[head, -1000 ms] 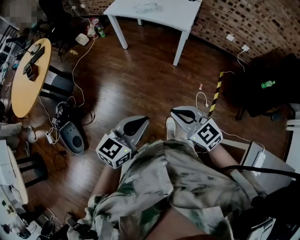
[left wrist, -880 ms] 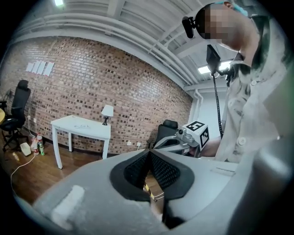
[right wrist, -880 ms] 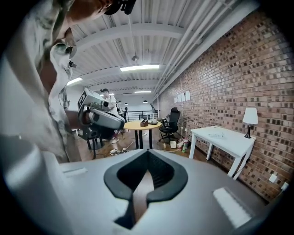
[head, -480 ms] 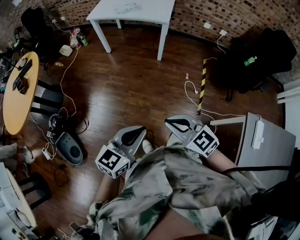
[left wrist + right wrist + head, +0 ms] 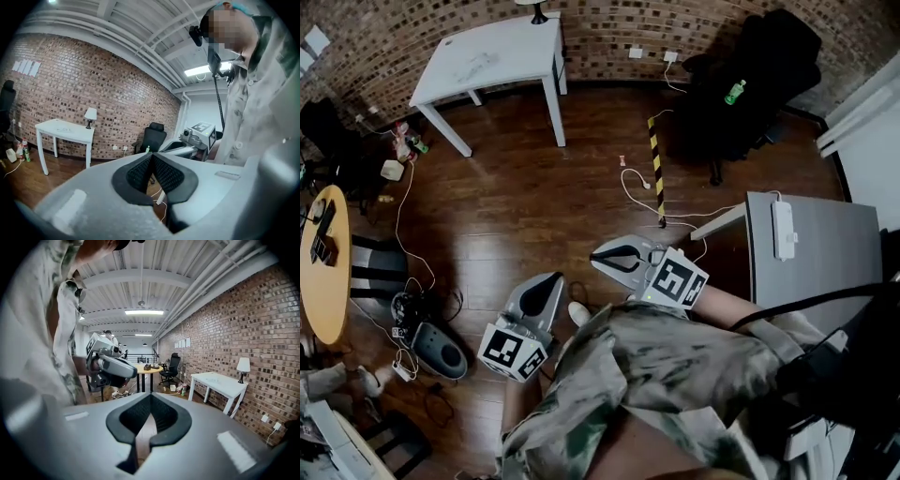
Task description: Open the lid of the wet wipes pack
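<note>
No wet wipes pack shows in any view. I hold both grippers close to my body above the dark wooden floor. My left gripper (image 5: 555, 278) is at lower centre in the head view, its marker cube toward me, and its jaws meet at the tips with nothing between them (image 5: 152, 157). Just to its right, my right gripper (image 5: 598, 261) also has its tips together and is empty (image 5: 151, 397). Each gripper appears in the other's view: the right gripper (image 5: 199, 136) and the left gripper (image 5: 110, 366). My patterned shirt (image 5: 675, 375) fills the lower head view.
A white table (image 5: 487, 66) stands far left by the brick wall. A black office chair (image 5: 750, 84) holds a green bottle (image 5: 733, 91). A grey desk (image 5: 811, 253) is at right, a yellow-black striped bar (image 5: 656, 169) and cables lie on the floor, and a round wooden table (image 5: 323, 272) is at left.
The head view has swung to the right: the white table slid left and the grey desk came further into view. Both grippers stay shut near my body.
</note>
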A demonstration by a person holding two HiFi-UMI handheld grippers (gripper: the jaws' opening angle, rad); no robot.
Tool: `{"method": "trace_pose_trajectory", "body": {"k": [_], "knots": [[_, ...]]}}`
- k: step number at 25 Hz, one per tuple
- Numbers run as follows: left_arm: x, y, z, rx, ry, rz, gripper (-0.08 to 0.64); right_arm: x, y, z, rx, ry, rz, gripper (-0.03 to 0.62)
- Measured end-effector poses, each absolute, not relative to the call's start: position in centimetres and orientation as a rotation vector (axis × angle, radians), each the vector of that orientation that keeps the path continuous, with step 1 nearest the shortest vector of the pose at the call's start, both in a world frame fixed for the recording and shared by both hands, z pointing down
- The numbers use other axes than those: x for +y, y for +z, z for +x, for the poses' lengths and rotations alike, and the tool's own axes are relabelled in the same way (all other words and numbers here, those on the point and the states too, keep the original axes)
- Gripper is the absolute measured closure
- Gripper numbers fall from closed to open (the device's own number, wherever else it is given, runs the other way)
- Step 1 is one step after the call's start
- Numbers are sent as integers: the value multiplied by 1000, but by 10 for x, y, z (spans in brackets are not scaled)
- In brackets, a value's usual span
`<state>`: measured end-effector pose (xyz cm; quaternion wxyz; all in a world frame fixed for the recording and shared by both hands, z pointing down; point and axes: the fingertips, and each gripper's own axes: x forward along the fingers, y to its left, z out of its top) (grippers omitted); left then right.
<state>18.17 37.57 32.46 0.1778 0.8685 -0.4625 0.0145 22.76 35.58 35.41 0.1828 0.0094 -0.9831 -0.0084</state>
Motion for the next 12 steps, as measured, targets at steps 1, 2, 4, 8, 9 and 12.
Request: {"method": "trace_pose_trajectory", "body": {"k": [1,2,4,8,9,12], "knots": [[376,323,192,-1306,50,2461,557,356,353,236,-2780,-16,27,589],[376,323,201,-1308,60,2463,557,356,353,245,-2786,-9,25,589],[375,321,218,-1316,68,2463,557,357,352,260,-2797,-10,14,589],[378,316,243,-1339,81,2460,557,360,348,283,-2802,2,3,589],[379,315,248,-1343,89,2459,557,361,348,288,-2805,4,-1,589],[380,316,260,-1352,102,2449,557,363,350,300,-2828,-15,-21,589]]}}
